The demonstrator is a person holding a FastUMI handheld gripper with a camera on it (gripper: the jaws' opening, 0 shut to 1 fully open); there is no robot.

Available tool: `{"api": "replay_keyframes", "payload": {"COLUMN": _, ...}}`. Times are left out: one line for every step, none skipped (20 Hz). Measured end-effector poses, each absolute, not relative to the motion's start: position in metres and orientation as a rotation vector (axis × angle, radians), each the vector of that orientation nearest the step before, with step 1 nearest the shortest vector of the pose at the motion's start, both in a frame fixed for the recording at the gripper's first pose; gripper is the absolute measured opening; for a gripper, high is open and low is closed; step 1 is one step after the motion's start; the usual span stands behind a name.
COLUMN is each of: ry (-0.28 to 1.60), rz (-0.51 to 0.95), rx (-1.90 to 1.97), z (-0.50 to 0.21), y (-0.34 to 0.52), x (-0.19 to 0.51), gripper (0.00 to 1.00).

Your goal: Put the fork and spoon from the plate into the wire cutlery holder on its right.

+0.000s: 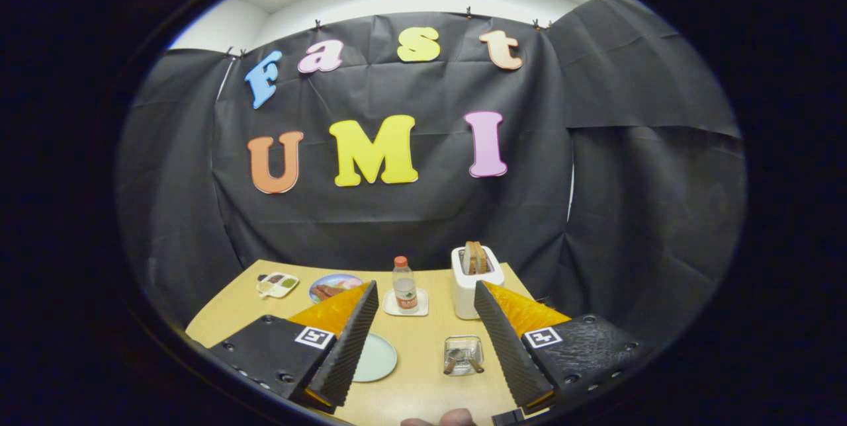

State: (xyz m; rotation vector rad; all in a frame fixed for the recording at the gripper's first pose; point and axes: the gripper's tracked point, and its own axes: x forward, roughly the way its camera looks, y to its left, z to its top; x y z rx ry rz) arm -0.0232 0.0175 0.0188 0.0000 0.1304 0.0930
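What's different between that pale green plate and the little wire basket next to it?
The plate is flat, round and solid pale green; the wire cutlery holder is a boxy, see-through wire frame that stands taller. The plate's visible part looks bare, while the holder has two wooden-looking handles in it. The left finger of the open gripper hides part of the plate; the holder sits in full sight between the fingers. Both rest on the wooden table.

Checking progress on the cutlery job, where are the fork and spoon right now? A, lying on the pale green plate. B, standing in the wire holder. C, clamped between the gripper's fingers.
B: two handles stand in the wire cutlery holder, the plate looks bare, and the gripper is open.
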Motion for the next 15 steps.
{"api": "replay_keyframes", "payload": {"ry": 0.132, "rz": 0.096, "rx": 0.002, "z": 0.0182, "y": 0.0186, "x": -0.0237, "gripper": 0.88}}
{"api": "replay_keyframes", "payload": {"ry": 0.135, "rz": 0.097, "rx": 0.003, "z": 0.0172, "y": 0.0191, "x": -0.0248, "gripper": 0.89}}
{"api": "replay_keyframes", "payload": {"ry": 0.137, "rz": 0.098, "rx": 0.003, "z": 0.0172, "y": 0.0182, "x": -0.0243, "gripper": 0.89}}
{"api": "replay_keyframes", "payload": {"ry": 0.138, "rz": 0.098, "rx": 0.002, "z": 0.0174, "y": 0.0177, "x": -0.0250, "gripper": 0.89}}
{"api": "replay_keyframes", "payload": {"ry": 0.134, "rz": 0.098, "rx": 0.000, "z": 0.0181, "y": 0.0165, "x": -0.0248, "gripper": 0.89}}
{"api": "replay_keyframes", "payload": {"ry": 0.127, "rz": 0.098, "rx": 0.000, "z": 0.0198, "y": 0.0156, "x": -0.0244, "gripper": 0.89}}
{"api": "replay_keyframes", "payload": {"ry": 0.127, "rz": 0.099, "rx": 0.002, "z": 0.0191, "y": 0.0156, "x": -0.0232, "gripper": 0.89}}
{"api": "replay_keyframes", "payload": {"ry": 0.134, "rz": 0.101, "rx": 0.006, "z": 0.0176, "y": 0.0161, "x": -0.0229, "gripper": 0.89}}
{"api": "replay_keyframes", "payload": {"ry": 0.145, "rz": 0.102, "rx": 0.011, "z": 0.0152, "y": 0.0161, "x": -0.0228, "gripper": 0.89}}
{"api": "replay_keyframes", "payload": {"ry": 0.147, "rz": 0.106, "rx": 0.014, "z": 0.0155, "y": 0.0158, "x": -0.0237, "gripper": 0.89}}
{"api": "replay_keyframes", "payload": {"ry": 0.134, "rz": 0.106, "rx": 0.014, "z": 0.0190, "y": 0.0144, "x": -0.0218, "gripper": 0.89}}
{"api": "replay_keyframes", "payload": {"ry": 0.118, "rz": 0.107, "rx": 0.014, "z": 0.0228, "y": 0.0130, "x": -0.0208, "gripper": 0.89}}
{"api": "replay_keyframes", "payload": {"ry": 0.115, "rz": 0.107, "rx": 0.016, "z": 0.0220, "y": 0.0128, "x": -0.0191, "gripper": 0.89}}
{"api": "replay_keyframes", "payload": {"ry": 0.124, "rz": 0.109, "rx": 0.021, "z": 0.0197, "y": 0.0136, "x": -0.0190, "gripper": 0.89}}
{"api": "replay_keyframes", "payload": {"ry": 0.135, "rz": 0.115, "rx": 0.024, "z": 0.0171, "y": 0.0159, "x": -0.0199, "gripper": 0.89}}
